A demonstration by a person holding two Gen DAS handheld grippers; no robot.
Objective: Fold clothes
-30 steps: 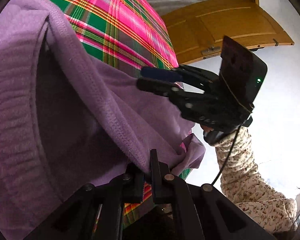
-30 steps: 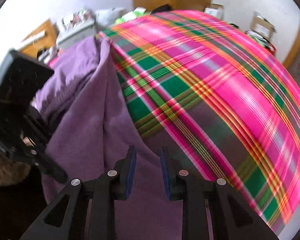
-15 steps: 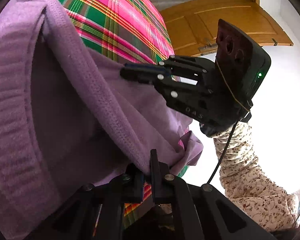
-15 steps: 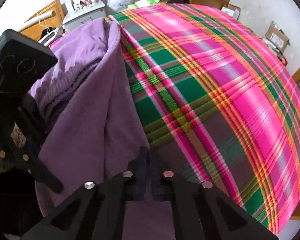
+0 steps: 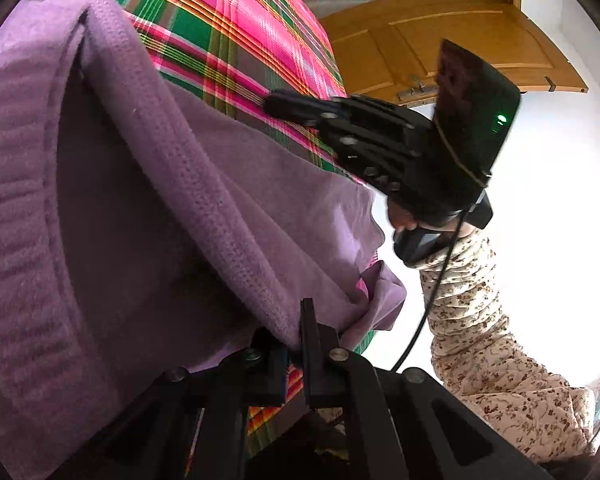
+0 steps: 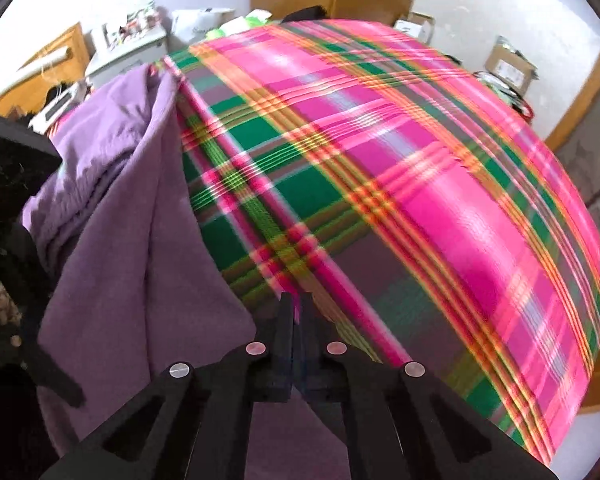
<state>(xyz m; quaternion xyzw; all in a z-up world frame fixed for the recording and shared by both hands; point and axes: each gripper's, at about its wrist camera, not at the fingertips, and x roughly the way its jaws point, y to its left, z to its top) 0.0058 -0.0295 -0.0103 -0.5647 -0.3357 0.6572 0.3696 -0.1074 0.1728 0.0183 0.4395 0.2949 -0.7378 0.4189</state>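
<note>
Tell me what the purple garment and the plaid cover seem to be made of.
Purple garment: likely fleece, matte and fuzzy, with a napped, ribbed edge. Plaid cover: looks like smooth woven cloth with a slight sheen; the fibre cannot be told.

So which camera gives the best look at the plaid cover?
The right wrist view: the plaid cover fills most of the frame, with its far edge in sight, though blurred. In the left wrist view the purple garment hides all but a strip of it.

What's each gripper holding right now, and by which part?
Left gripper: purple garment, by its thick hem. Right gripper: jaws shut, apparently on that garment's edge.
</note>
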